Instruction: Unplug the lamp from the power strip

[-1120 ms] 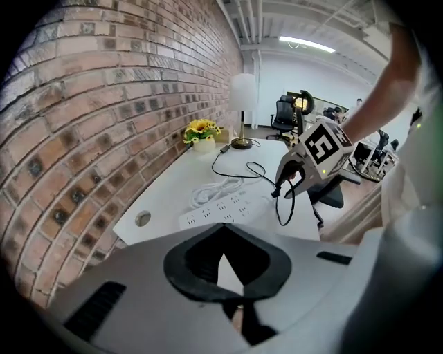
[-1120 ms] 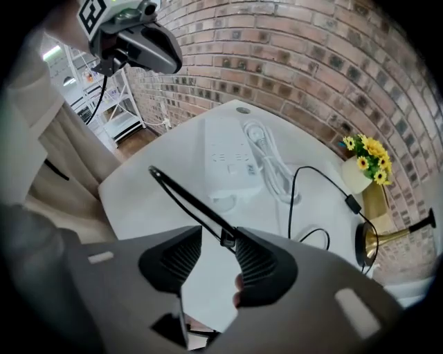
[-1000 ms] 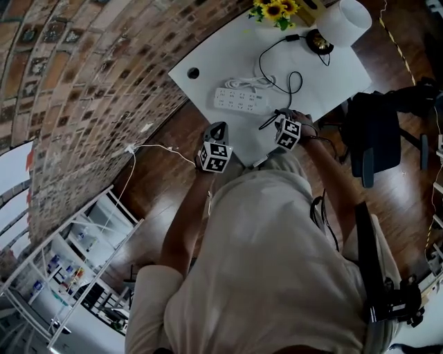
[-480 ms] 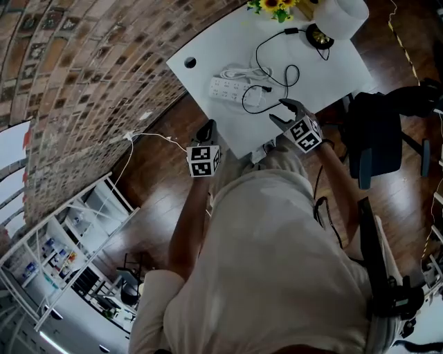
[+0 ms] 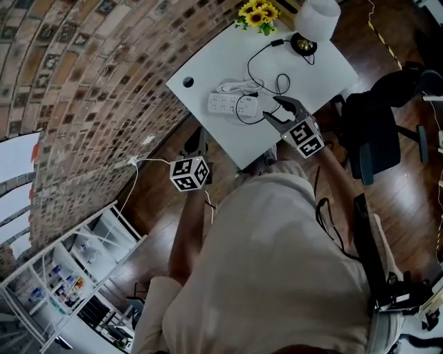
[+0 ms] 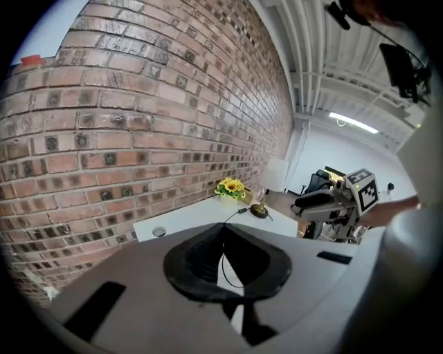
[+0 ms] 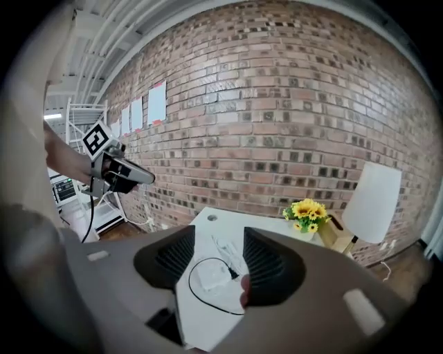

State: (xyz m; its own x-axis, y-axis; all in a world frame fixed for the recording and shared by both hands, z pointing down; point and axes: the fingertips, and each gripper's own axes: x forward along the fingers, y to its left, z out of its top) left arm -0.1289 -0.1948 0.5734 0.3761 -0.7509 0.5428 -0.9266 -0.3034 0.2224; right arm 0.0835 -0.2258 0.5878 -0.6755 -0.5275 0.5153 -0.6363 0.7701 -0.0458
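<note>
Just on the near side of the power strip (image 5: 232, 105), my right claw (image 5: 279, 111) hangs above the white counter (image 5: 208, 62). It is spread wide, just beginning to draw inward, with nothing between its pads. Through the gap I see the strip and a loop of the lamp's black cord (image 5: 250, 59). The plug (image 7: 232, 274) lies at the end of the strip nearest me. I cannot tell whether its prongs are seated in a socket or whether it only rests there. The lamp (image 5: 317, 15) stands well beyond the strip, beside the sunflowers (image 5: 257, 12). My left claw (image 5: 198, 140) is well off the near side of the strip, past the counter's edge. Its tips are pressed together and it is empty. To do this well, I think the right claw should come down square over the plug body, not the cord. It should pinch the plug's flat sides and draw it out straight along the prongs, since a slanted tug could drag the light strip along. Bringing the left claw over to press down on the far part of the strip would probably keep it from lifting.
</note>
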